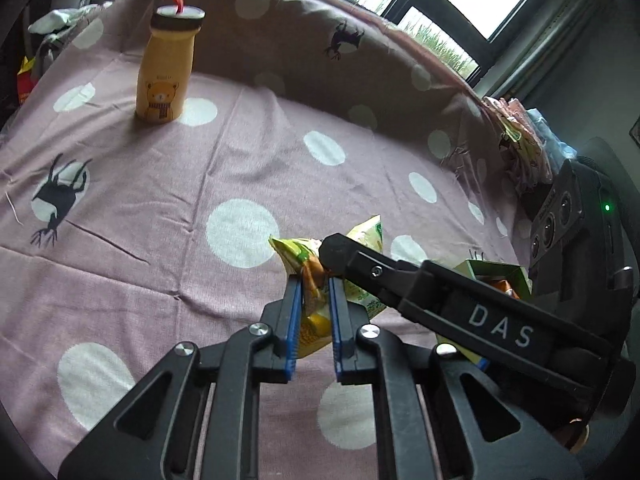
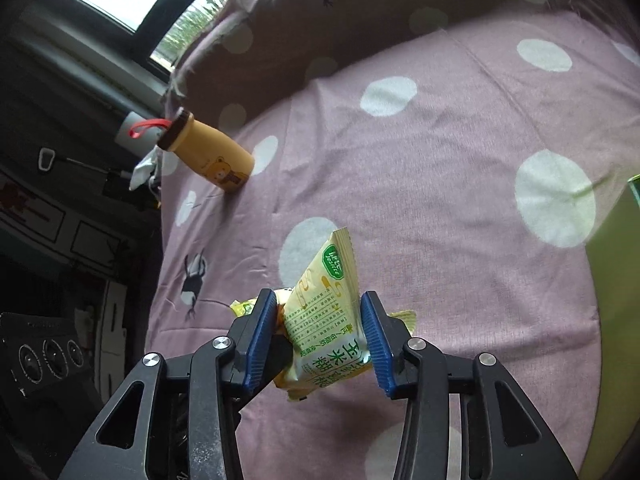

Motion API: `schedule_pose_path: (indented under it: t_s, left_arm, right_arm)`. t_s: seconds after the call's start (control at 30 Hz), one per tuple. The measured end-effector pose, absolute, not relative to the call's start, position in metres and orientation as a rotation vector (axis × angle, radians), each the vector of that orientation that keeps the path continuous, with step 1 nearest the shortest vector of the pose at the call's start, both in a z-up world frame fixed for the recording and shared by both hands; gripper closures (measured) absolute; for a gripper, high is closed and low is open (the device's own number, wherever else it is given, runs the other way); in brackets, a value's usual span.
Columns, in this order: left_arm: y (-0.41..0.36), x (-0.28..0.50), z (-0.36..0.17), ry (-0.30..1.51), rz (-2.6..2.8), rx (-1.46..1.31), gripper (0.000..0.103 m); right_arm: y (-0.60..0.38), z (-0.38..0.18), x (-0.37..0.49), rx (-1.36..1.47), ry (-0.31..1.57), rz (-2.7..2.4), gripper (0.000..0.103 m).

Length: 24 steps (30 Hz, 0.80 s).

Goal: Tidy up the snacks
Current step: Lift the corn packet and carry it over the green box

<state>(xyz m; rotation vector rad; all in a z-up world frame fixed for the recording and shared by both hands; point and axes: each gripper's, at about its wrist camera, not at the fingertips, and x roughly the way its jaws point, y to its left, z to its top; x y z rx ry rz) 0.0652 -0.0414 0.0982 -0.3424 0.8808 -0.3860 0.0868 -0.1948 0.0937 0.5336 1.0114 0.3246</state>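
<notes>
My left gripper (image 1: 315, 280) is shut on yellow snack packets (image 1: 308, 312) and holds them above the pink dotted cloth. My right gripper (image 2: 318, 300) reaches in from the right and its blue pads sit on both sides of a yellow-green corn snack packet (image 2: 324, 320); its black finger (image 1: 352, 260) shows in the left wrist view beside my left fingers. A green snack box (image 1: 498, 276) stands open at the right, partly hidden behind the right gripper, and shows as a green edge in the right wrist view (image 2: 624, 280).
A yellow bear bottle (image 1: 164, 76) with a red strap stands on the cloth (image 1: 160, 208) at the far left; it also shows in the right wrist view (image 2: 212, 158). A cloth-covered backrest (image 1: 320, 40) rises behind. Crumpled bags (image 1: 524, 148) lie at the right edge.
</notes>
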Motion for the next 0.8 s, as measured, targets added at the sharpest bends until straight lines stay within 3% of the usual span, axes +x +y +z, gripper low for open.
schedule_pose_path:
  t_s: [0.43, 0.8]
  left_arm:
    - [-0.047, -0.008, 0.171, 0.653, -0.451, -0.261, 0.093]
    - [-0.085, -0.060, 0.173, 0.629, -0.558, -0.160, 0.091]
  right_arm:
    - [-0.196, 0.184, 0.009, 0.499, 0.731, 0.355, 0.057]
    - [-0.222, 0.193, -0.056, 0.502, 0.661, 0.232, 0.057]
